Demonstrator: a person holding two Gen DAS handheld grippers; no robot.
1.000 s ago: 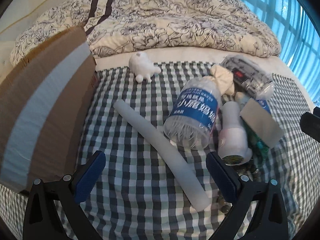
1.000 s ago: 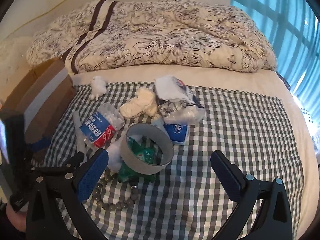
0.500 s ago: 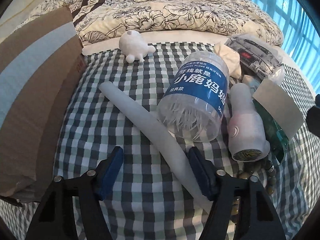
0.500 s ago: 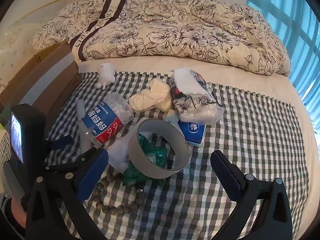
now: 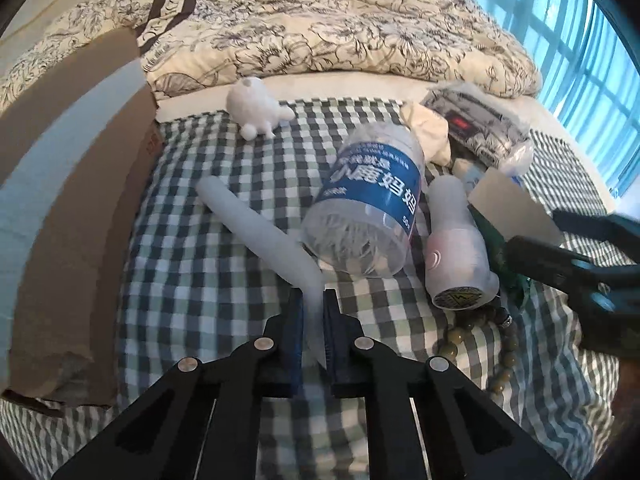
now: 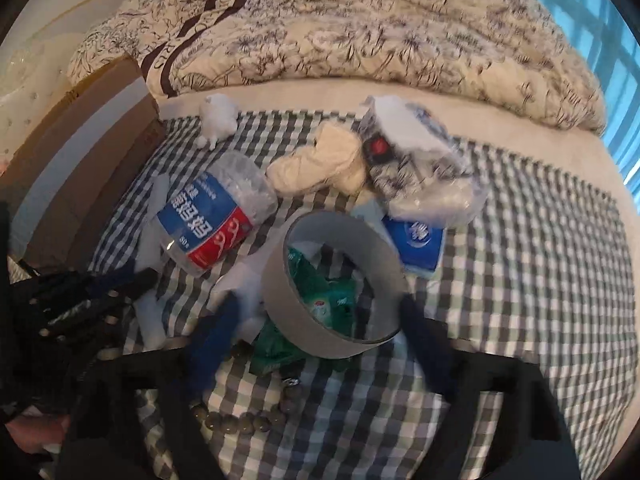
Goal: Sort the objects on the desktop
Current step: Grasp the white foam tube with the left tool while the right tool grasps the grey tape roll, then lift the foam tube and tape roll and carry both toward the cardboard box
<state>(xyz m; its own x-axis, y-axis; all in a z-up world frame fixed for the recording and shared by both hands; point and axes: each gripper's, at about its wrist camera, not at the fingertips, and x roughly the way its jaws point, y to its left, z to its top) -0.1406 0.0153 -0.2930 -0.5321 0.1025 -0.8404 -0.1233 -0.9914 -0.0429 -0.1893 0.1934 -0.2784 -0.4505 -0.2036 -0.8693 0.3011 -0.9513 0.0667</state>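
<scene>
A floral duvet (image 5: 320, 28) is bunched across the far end of the bed, with a checked cloth (image 5: 192, 280) spread in front of it and a cardboard box (image 5: 68, 208) cut off at the left edge. The clutter is piled on that cloth. The plastic jar with the blue label (image 5: 372, 208) is lying on its side, its contents kinda hard to make out through the plastic. A grey tape roll (image 6: 332, 280) is propped over a green packet (image 6: 320, 308), which is mostly hidden. The white foam tube (image 5: 260, 228) is laid diagonally on the cloth, left of the jar, and its near end is clamped between the fingers of the left gripper (image 5: 311, 300). The right gripper (image 6: 316, 320) is badly blurred, but its fingers are seen spread wide apart on either side of the tape roll; contact can't be told. A bead bracelet (image 6: 244, 422) is partly covered near the bottom, and a small white figurine (image 5: 256, 114) is sat by the duvet.
</scene>
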